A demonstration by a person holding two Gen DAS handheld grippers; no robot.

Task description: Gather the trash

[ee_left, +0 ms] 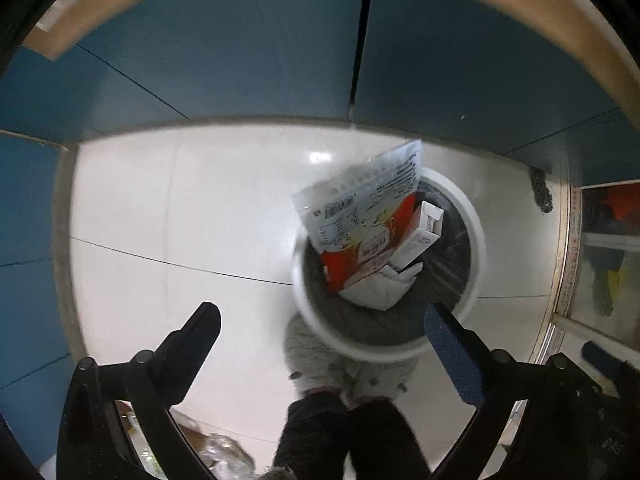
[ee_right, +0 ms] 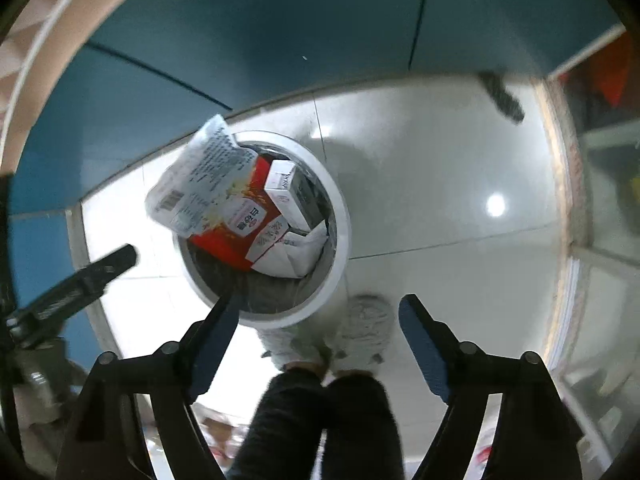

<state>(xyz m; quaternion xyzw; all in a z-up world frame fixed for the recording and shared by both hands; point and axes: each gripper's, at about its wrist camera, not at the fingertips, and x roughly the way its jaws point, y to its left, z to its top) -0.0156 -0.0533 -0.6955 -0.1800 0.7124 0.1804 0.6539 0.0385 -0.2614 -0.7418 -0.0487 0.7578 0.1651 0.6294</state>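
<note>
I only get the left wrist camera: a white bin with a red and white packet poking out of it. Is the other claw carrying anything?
Observer: No. The right gripper is open, with nothing between its blue pads. In the right wrist view one of its fingers overlaps the near rim of the white bin.
Visitor: And how does my claw look from that side?
Observer: The right wrist view shows one black finger of the left gripper. It is to the left of the bin, outside the rim and not touching the packet.
</note>
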